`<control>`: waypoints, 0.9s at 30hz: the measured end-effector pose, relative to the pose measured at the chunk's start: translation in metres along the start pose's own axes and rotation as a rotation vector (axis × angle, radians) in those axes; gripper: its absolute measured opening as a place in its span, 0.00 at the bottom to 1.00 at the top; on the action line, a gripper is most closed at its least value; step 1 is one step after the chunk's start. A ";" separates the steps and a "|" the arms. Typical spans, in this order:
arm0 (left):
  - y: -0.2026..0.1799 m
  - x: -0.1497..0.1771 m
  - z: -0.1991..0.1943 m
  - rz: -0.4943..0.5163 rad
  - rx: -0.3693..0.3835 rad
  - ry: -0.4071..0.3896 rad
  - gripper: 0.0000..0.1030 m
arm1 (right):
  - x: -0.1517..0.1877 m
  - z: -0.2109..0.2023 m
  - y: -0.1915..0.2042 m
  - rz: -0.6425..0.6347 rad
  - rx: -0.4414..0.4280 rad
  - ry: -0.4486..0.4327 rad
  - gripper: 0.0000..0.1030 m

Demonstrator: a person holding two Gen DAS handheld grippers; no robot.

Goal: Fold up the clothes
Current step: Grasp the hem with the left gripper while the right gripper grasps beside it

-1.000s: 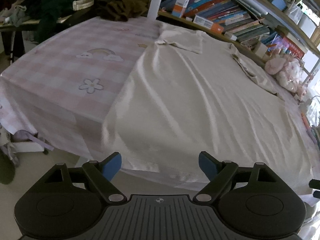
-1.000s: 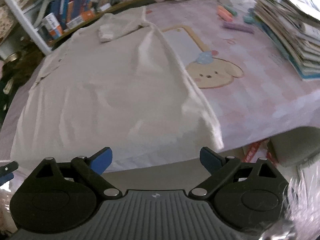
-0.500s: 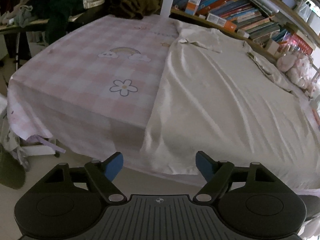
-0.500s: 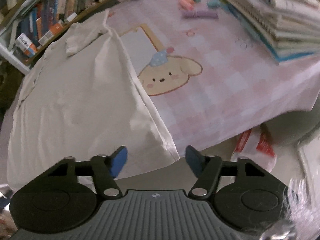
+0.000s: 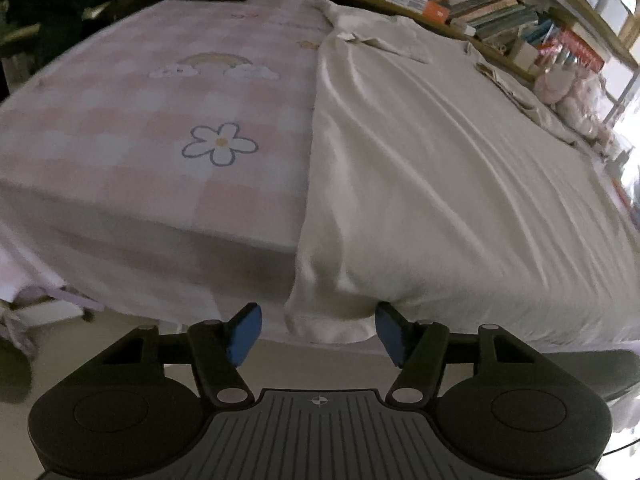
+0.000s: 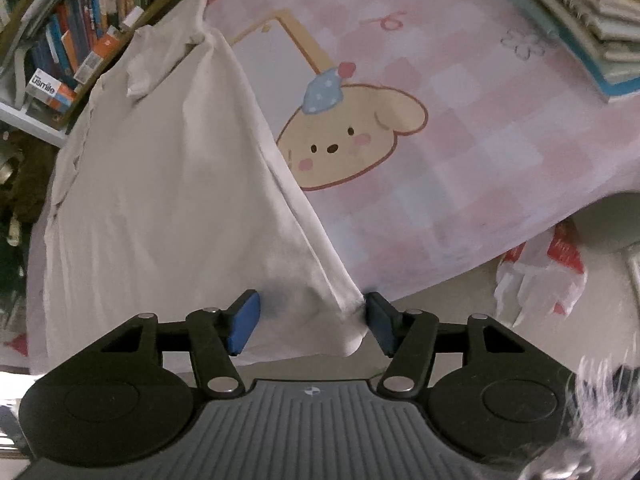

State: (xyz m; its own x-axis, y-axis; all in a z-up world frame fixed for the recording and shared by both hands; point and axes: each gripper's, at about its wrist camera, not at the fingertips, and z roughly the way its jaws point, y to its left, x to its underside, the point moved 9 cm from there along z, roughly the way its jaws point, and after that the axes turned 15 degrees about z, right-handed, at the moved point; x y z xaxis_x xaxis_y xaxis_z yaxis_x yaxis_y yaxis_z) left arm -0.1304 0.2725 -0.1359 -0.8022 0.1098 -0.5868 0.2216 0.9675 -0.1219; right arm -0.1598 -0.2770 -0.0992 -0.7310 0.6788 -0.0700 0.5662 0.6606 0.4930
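Observation:
A cream short-sleeved shirt (image 5: 420, 168) lies spread flat on a pink checked tablecloth (image 5: 140, 128), its hem hanging over the near table edge. My left gripper (image 5: 318, 334) is open, and the shirt's lower left hem corner sits between its blue pads without being pinched. In the right wrist view the same shirt (image 6: 160, 184) fills the left half. My right gripper (image 6: 308, 322) is open around the lower right hem corner, whose tip touches the right pad (image 6: 378, 322).
A bookshelf (image 5: 460, 4) runs along the far side of the table. Pink plush toys (image 5: 568, 92) sit at the far right. A stack of books (image 6: 592, 20) lies on the cloth at the right, and a red-and-white bag (image 6: 544, 268) is on the floor.
Both grippers moved in toward the hem, the left to the left corner, the right to the right corner. Each has narrowed its fingers around its corner while staying open.

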 end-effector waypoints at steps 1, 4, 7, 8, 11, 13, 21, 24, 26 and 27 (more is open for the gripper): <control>0.002 0.000 0.001 -0.010 0.016 0.004 0.61 | -0.002 0.001 -0.001 0.015 -0.005 0.020 0.57; 0.004 0.000 0.003 -0.037 0.071 0.010 0.47 | -0.007 0.004 -0.005 0.064 -0.012 0.069 0.57; 0.001 -0.001 0.000 -0.059 0.120 0.007 0.23 | -0.010 0.004 -0.007 0.077 -0.024 0.104 0.55; 0.001 -0.001 -0.002 -0.051 0.119 0.004 0.15 | -0.010 0.003 -0.007 0.074 -0.033 0.113 0.53; 0.001 -0.001 -0.013 -0.025 0.128 -0.008 0.08 | -0.006 -0.003 -0.009 0.049 -0.052 0.122 0.33; 0.002 -0.001 -0.022 -0.008 0.131 -0.014 0.08 | -0.002 -0.008 -0.009 0.028 -0.061 0.122 0.14; 0.005 -0.004 -0.050 -0.041 0.129 -0.051 0.06 | 0.013 -0.029 -0.010 -0.058 -0.098 0.120 0.07; 0.008 0.003 -0.056 -0.053 0.121 -0.040 0.05 | 0.022 -0.032 -0.019 -0.049 -0.096 0.138 0.07; 0.008 0.008 -0.059 -0.062 0.120 -0.030 0.05 | 0.028 -0.034 -0.026 -0.042 -0.095 0.151 0.07; 0.009 0.012 -0.061 -0.066 0.121 -0.024 0.05 | 0.031 -0.036 -0.029 -0.039 -0.094 0.157 0.07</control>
State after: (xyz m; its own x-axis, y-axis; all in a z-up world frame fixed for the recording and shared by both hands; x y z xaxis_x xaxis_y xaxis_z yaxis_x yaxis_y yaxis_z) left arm -0.1719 0.2968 -0.0948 -0.8041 0.0402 -0.5931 0.2351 0.9379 -0.2552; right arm -0.2125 -0.2863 -0.0848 -0.8062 0.5901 0.0426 0.5040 0.6473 0.5719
